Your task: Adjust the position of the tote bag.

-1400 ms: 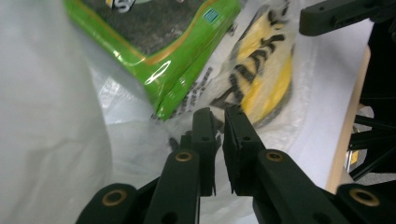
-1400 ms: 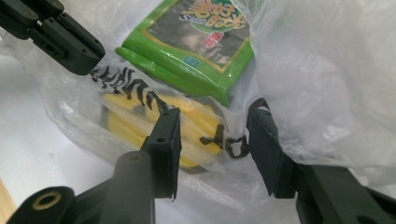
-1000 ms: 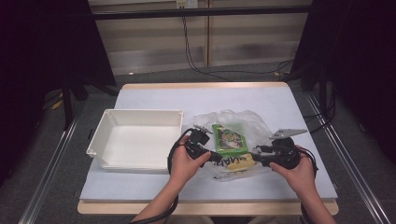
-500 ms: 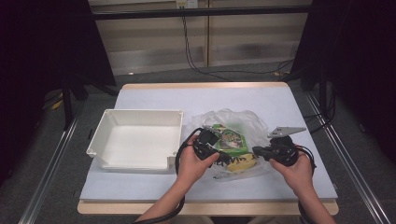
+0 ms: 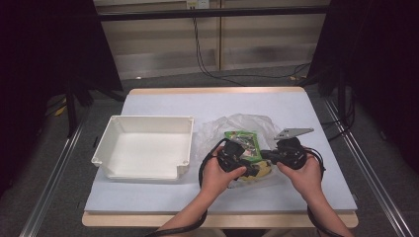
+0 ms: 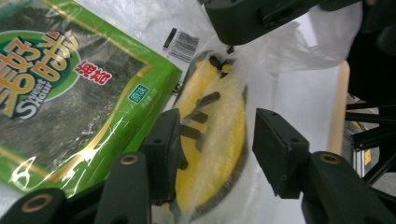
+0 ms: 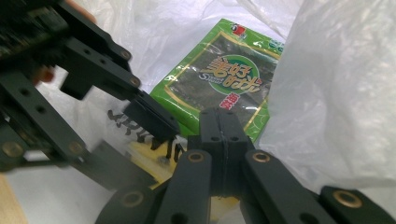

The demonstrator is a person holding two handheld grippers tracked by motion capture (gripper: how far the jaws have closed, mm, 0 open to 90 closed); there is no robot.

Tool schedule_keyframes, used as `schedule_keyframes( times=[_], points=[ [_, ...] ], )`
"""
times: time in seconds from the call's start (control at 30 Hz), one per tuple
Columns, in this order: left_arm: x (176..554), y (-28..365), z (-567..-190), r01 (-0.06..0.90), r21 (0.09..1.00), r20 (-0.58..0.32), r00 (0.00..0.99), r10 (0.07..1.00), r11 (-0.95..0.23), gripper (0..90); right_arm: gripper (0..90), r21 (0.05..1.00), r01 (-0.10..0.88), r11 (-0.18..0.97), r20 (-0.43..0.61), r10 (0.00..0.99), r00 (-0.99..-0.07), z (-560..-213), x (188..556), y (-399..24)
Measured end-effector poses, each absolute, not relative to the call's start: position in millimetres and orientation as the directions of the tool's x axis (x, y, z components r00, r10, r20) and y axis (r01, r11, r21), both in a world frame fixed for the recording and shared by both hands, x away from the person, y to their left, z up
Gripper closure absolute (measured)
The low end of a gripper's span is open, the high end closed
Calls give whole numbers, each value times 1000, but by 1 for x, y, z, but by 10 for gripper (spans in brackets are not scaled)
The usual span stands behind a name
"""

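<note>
Pale blue tabletop [image 5: 163, 202]: a clear bag [image 5: 257, 123] beside the white tub [image 5: 185, 138] holds a green seaweed pack [image 6: 60, 93] and yellow packet [image 6: 215, 140]. My left gripper [image 6: 212, 140], jaws just opening, straddles the packet. My right gripper [image 7: 219, 130] is pinched together, perhaps on bag film; pulling could tear it.

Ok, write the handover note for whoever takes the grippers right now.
Left gripper: jaws have just been opening, now straddling the yellow packet inside the clear plastic bag, pads not pressing it.
Right gripper: shut, apparently pinching the bag's film.
Things: the green seaweed pack and the yellow packet lie in the bag at the table's right; the white bin sits to the left with nothing in it.
Done: bag held open.
Left, probably: grip the yellow packet, draw it out, then the seaweed, perhaps into the bin.
</note>
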State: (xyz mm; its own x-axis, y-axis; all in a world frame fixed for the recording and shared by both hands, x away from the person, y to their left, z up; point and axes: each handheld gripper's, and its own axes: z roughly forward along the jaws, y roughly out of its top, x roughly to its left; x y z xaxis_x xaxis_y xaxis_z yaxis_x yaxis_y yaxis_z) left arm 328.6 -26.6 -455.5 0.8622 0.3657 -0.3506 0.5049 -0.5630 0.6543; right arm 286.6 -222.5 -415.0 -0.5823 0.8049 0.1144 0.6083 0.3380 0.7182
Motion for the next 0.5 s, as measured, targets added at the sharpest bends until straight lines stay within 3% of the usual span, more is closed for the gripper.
schedule_keyframes(
  times=[0.13, 0.37, 0.5],
  points=[
    [328, -32, -467, 503, 646, -353, 864, 359, -574, 483, 900, 712, 610, 347, 109, 804, -584, -416, 290, -221],
    [321, -38, -479, 522, 599, -389, 853, 349, -608, 849, 900, 710, 620, 333, 116, 813, -570, -410, 296, -219],
    [317, -38, -479, 544, 583, -413, 838, 357, -603, 900, 839, 713, 612, 342, 105, 811, -576, -403, 298, -216]
  ],
)
